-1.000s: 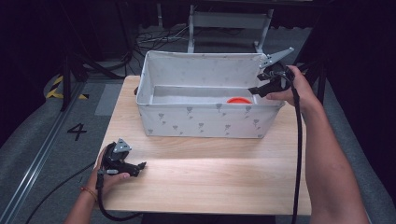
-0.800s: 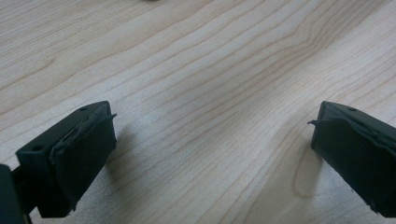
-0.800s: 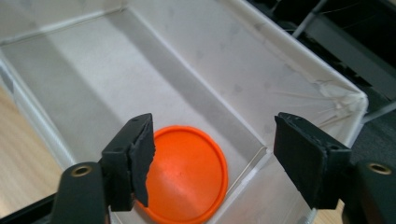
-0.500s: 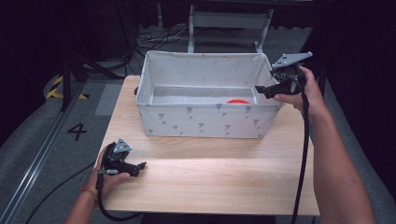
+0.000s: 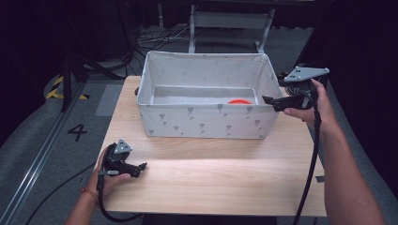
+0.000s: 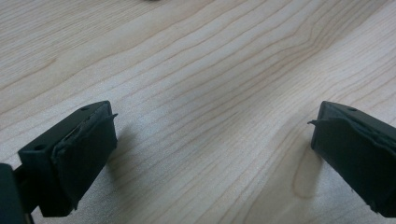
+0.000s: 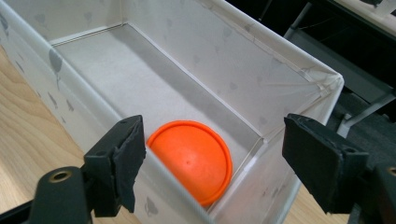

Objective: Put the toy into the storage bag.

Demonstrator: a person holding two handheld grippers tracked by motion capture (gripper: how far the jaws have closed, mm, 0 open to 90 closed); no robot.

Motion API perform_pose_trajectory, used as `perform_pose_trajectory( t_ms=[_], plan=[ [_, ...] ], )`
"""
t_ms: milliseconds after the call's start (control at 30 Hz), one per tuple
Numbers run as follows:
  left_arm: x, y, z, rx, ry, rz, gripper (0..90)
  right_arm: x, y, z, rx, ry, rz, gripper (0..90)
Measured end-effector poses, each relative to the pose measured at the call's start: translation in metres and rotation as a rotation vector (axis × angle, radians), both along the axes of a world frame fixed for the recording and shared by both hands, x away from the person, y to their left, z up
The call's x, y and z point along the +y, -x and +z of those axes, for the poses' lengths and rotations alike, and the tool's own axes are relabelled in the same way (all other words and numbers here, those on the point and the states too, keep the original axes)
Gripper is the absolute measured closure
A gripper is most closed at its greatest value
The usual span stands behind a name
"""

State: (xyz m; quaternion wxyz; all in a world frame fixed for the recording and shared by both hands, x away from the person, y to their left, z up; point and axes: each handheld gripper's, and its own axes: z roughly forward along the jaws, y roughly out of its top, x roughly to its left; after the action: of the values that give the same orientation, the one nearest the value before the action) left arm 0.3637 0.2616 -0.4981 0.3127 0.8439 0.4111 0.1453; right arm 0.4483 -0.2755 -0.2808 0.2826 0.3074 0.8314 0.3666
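An orange disc [image 7: 192, 158] already lies inside the white fabric box [image 5: 206, 124] on the bench [image 5: 211, 183], both right tongs [image 5: 270, 100] and left tongs [image 5: 141, 166] open and empty, jaws just widened

Right gripper [image 5: 268, 99] withdrew, fingers opened

A pale wooden table [image 5: 211, 183] carries a white fabric box [image 5: 206, 123] near its far edge.
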Motion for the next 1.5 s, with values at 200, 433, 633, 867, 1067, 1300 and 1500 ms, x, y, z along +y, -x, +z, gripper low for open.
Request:
perform_pose_trajectory(
  t_ms=[200,433,633,867,1067,1300,1500],
  plan=[
    [0.000,0.000,0.000,-0.001,-0.001,0.002,0.5,-0.009,0.021,-0.005,-0.020,-0.007,0.009,22.3],
    [0.000,0.000,0.000,-0.001,-0.002,0.002,0.5,-0.018,0.040,-0.008,-0.046,-0.004,0.008,22.0],
    [0.000,0.000,0.000,-0.001,-0.002,0.003,0.6,-0.025,0.055,-0.017,-0.052,0.027,0.008,21.1],
    [0.000,0.000,0.000,-0.001,-0.002,0.002,0.5,-0.031,0.065,-0.033,-0.036,0.066,0.010,20.5],
    [0.000,0.000,0.000,-0.001,-0.002,0.002,0.5,-0.035,0.069,-0.050,-0.014,0.078,0.004,20.5],
    [-0.001,0.001,0.000,0.007,0.001,0.011,0.6,-0.041,0.073,-0.080,0.051,0.061,0.012,20.9],
    [0.000,0.001,0.000,0.004,0.000,0.009,0.6,-0.046,0.079,-0.108,0.085,0.095,0.000,20.9]
  ],
)
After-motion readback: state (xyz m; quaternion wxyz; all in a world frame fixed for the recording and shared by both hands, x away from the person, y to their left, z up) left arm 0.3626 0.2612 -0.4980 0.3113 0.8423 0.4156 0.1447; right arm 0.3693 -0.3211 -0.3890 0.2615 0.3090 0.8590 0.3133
